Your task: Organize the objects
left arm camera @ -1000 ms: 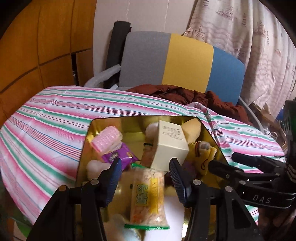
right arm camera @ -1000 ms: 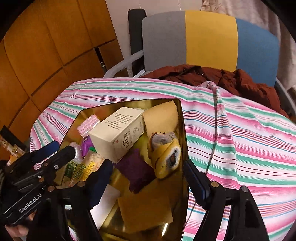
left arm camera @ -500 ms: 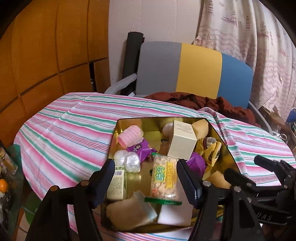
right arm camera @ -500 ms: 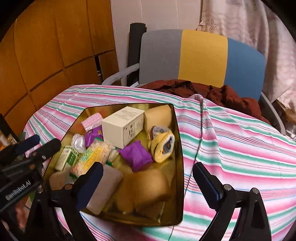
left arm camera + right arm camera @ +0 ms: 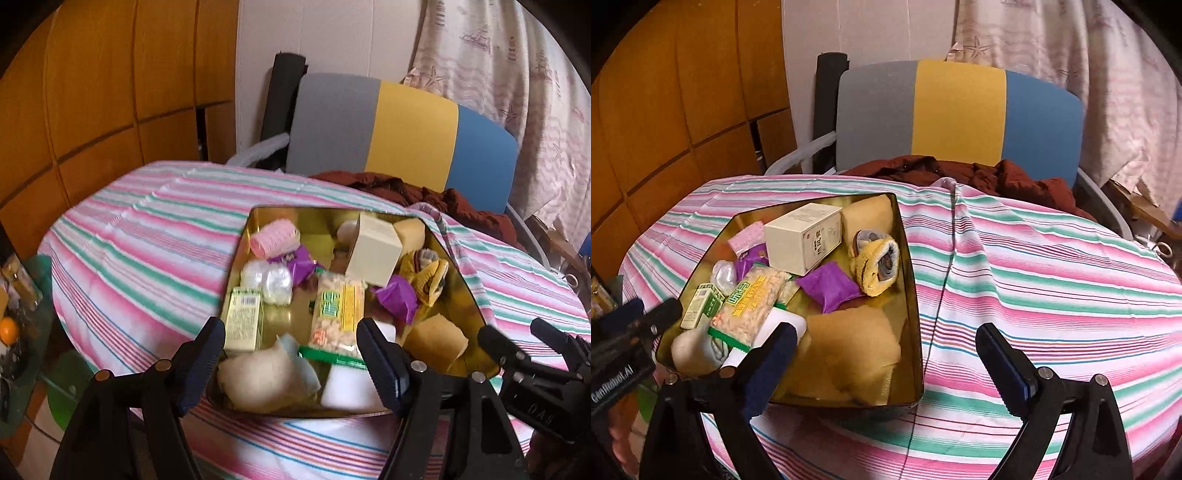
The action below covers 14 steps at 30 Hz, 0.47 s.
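The gold tin sits on the striped tablecloth, its long side running away toward the chair. The snack bag inside lies the same way. The left gripper and right gripper both gape wide, holding nothing.

Packed gold tray at left, bare striped tablecloth to its right.
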Available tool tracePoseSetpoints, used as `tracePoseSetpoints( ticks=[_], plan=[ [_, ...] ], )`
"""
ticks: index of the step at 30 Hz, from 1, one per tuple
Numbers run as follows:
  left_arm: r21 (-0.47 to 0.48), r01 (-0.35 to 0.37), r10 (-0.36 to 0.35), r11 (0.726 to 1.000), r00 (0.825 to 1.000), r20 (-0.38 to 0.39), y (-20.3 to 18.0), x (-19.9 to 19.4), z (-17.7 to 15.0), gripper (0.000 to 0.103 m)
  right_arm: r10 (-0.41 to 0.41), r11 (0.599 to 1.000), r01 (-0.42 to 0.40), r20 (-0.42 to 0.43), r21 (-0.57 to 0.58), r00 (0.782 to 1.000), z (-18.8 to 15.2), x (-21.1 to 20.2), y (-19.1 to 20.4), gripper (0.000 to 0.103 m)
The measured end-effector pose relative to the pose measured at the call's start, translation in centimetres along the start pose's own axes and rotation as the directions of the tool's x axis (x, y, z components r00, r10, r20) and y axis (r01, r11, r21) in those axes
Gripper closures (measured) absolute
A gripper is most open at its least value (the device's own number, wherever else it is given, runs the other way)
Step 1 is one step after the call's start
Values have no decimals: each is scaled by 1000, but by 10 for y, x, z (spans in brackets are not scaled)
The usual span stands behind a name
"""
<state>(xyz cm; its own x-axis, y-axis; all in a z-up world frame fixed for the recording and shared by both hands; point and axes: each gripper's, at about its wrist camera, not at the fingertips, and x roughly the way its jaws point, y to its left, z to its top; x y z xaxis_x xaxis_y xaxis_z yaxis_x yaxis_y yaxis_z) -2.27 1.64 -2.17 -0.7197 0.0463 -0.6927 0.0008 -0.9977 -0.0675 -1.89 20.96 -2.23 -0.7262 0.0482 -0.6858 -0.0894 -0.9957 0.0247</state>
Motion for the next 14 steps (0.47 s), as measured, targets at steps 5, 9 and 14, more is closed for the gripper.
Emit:
tracePoseSetpoints(
  ticks=[5, 9, 14],
  plan=[
    [8, 2, -2, 1000, 1000, 21, 0, -1, -3, 29, -1, 1000, 1, 9, 6, 1000, 0, -1, -1, 3],
    [5, 6, -6, 1000, 999, 52, 2, -5, -2, 35, 1, 1000, -1, 8, 9, 1000, 0, 0, -1, 3],
    [13, 9, -10, 1000, 998, 63, 2, -7, -1, 38, 9, 1000, -9, 16, 1, 1000, 0, -1, 1, 3]
  ],
)
